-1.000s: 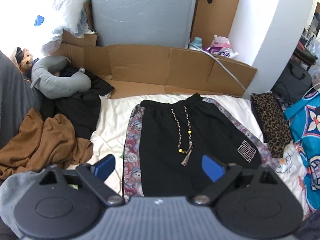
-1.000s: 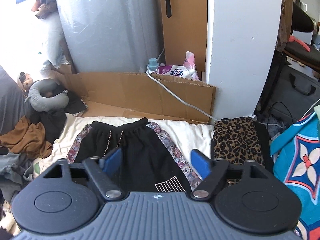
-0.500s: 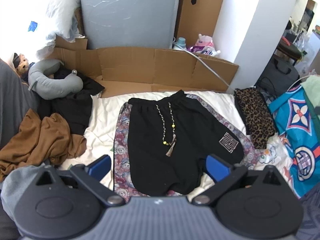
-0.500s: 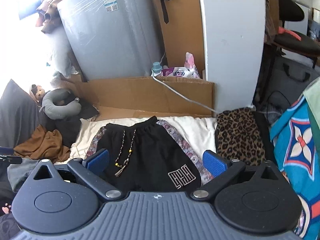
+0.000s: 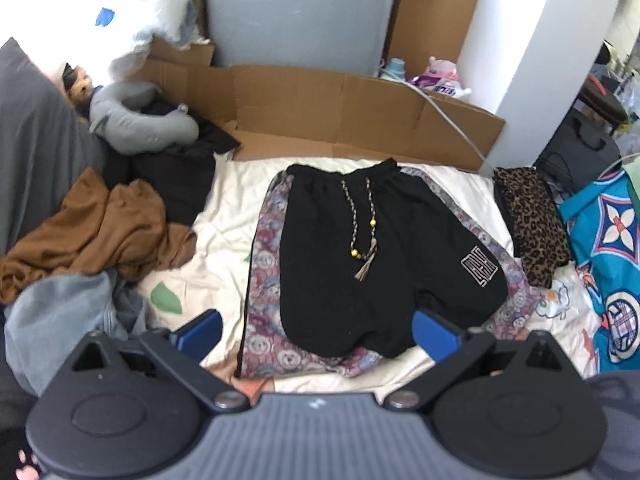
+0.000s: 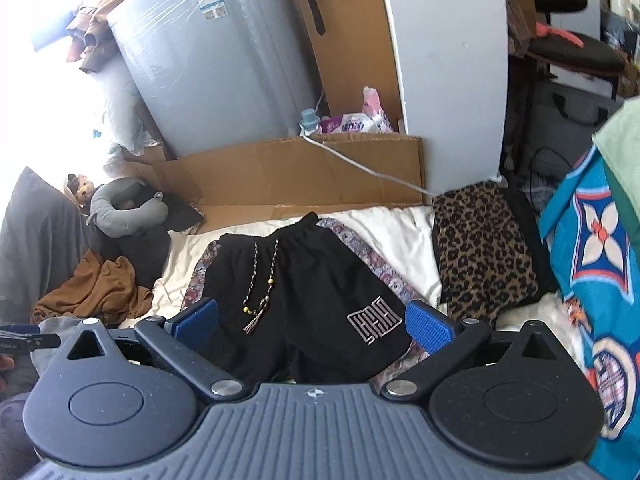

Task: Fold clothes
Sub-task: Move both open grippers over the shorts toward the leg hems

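Left wrist view: the left hand-held gripper hangs with jaws apart and empty above the near hem of the black shorts, which lie spread flat, unfolded, mid-bed; a brown garment lies crumpled at left. Right wrist view: the right hand-held gripper is likewise apart, holding nothing, over the shorts; a leopard-print garment sits folded at right. Judgement: folding of the shorts is not begun.

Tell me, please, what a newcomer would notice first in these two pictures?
The black shorts stand out first: they lie flat in the middle of the cream bedsheet, with a beaded drawstring down the front. Next come the leopard-print garment to their right and the crumpled brown garment to their left.
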